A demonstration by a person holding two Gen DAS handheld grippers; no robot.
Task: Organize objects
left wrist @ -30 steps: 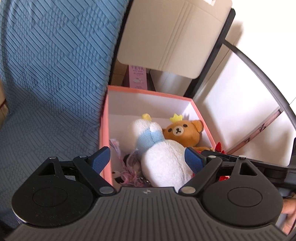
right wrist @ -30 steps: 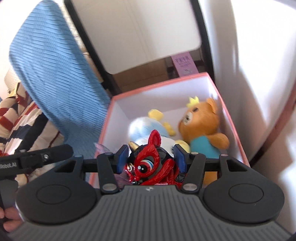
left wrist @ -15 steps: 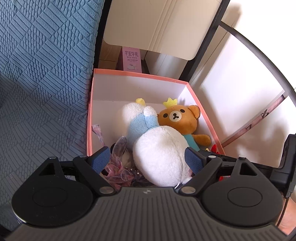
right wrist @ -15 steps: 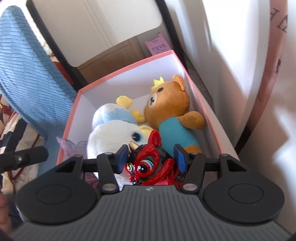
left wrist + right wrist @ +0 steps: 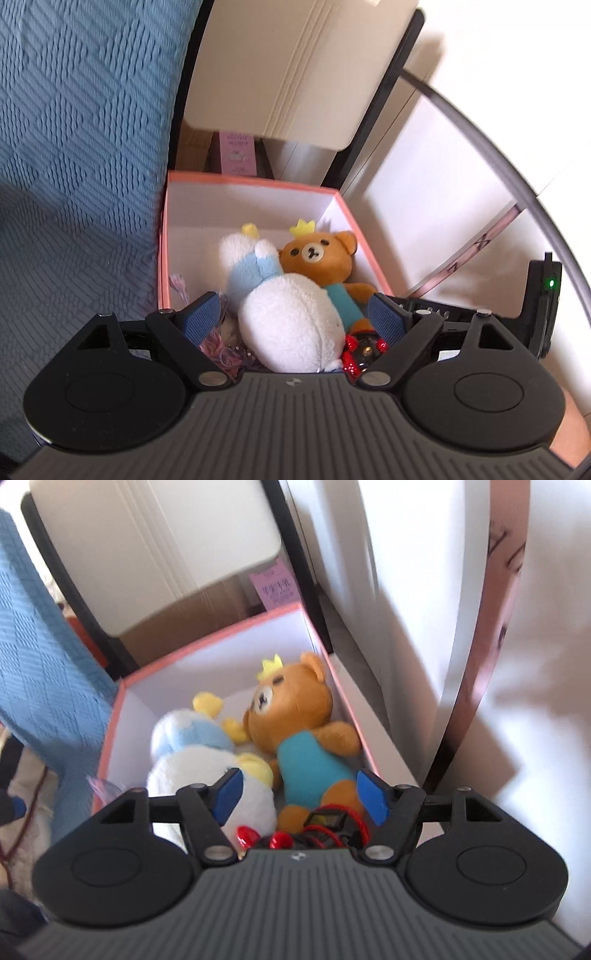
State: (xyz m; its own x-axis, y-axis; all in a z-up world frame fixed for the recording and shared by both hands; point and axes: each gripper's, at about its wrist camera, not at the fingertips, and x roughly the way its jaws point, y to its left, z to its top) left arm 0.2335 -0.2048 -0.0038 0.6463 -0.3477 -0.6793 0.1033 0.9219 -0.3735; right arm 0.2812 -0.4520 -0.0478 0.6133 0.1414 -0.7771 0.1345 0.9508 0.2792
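Both claws hang over the pink box [image 5: 164, 236], which sits between a blue knitted throw [image 5: 81, 147] and a white wall. The right claw [image 5: 297, 794] is spread wide with nothing pinched; the red toy [image 5: 325, 830] lies loose right under it at the near end of the box, touching the bear's feet. The left claw [image 5: 293, 317] is spread wide too, gripping nothing, with the white plush duck [image 5: 288, 332] showing between its blue pads. Inside the box the brown bear [image 5: 295, 738], yellow crown and teal shirt, lies on its back against the right wall, the duck pressed up beside it. Some pink-purple frilly thing [image 5: 218, 347] is tucked at the duck's left; can't tell what it is.
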